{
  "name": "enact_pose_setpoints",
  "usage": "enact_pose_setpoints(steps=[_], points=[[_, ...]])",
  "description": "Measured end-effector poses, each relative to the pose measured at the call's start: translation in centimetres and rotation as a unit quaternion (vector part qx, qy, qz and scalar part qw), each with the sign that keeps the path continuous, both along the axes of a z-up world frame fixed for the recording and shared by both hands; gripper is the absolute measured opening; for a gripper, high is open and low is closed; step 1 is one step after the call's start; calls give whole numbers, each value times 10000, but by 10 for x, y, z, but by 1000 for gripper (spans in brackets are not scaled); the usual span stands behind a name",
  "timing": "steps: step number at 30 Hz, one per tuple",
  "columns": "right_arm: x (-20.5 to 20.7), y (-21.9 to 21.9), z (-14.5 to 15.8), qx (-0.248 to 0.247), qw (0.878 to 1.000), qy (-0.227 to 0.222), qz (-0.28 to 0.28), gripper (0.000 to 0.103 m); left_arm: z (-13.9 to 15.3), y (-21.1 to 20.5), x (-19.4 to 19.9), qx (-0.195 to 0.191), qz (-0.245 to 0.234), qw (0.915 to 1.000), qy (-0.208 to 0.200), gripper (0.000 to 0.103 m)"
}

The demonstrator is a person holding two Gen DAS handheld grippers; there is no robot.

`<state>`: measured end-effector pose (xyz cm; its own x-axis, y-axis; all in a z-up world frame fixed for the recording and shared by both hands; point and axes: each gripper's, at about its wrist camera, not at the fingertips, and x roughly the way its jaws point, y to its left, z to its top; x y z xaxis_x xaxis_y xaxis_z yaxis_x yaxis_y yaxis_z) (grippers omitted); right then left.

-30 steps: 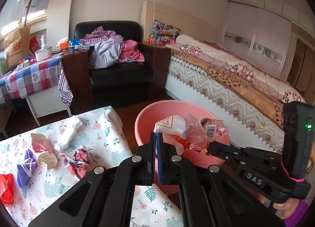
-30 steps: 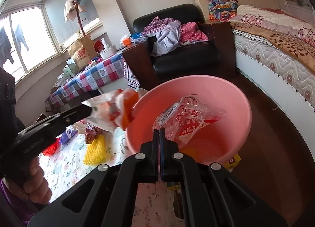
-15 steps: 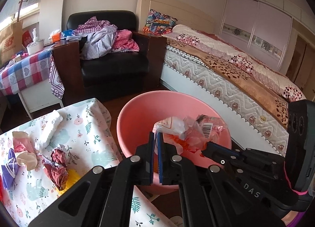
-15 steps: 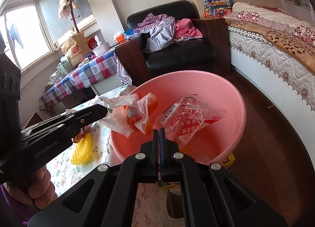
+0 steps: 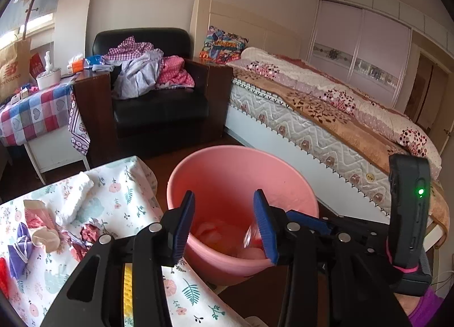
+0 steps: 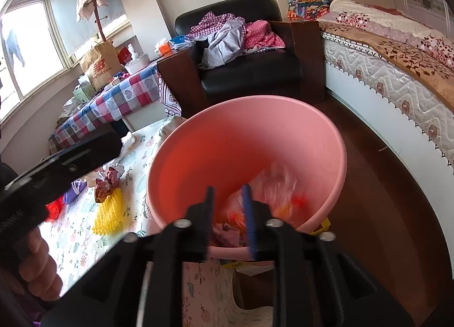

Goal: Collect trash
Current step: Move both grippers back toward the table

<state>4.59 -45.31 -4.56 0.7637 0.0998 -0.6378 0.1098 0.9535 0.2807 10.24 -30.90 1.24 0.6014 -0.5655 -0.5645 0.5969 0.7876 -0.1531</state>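
The left gripper (image 5: 224, 225) points down and forward over the pink basin (image 5: 227, 165), its two blue-padded fingers (image 5: 184, 225) spread well apart and opening, with nothing pinched between them. The right gripper (image 6: 229, 213) hangs just beside it over the same basin, also tilted downward; its fingers (image 6: 247, 213) stand a narrower gap apart and are opening too, blurred, pressing on nothing. In the right wrist view a bare hand (image 6: 34, 264) wraps around the left gripper's handle, left of the basin. In the left wrist view a purple sleeve (image 5: 425, 307) shows below the right gripper's body.
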Motion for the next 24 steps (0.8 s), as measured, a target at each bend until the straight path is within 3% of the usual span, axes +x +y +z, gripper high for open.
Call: enact_pose_setpoints(steps=[13,24], points=[[-14,2,17,-75,9999,-144,-53,29,29,49,-12,-310,272,9990,-190,43],[-19,57,36,-255,9977,-297,547,30,39,163,-26,-418,1289,9904,-283,43]])
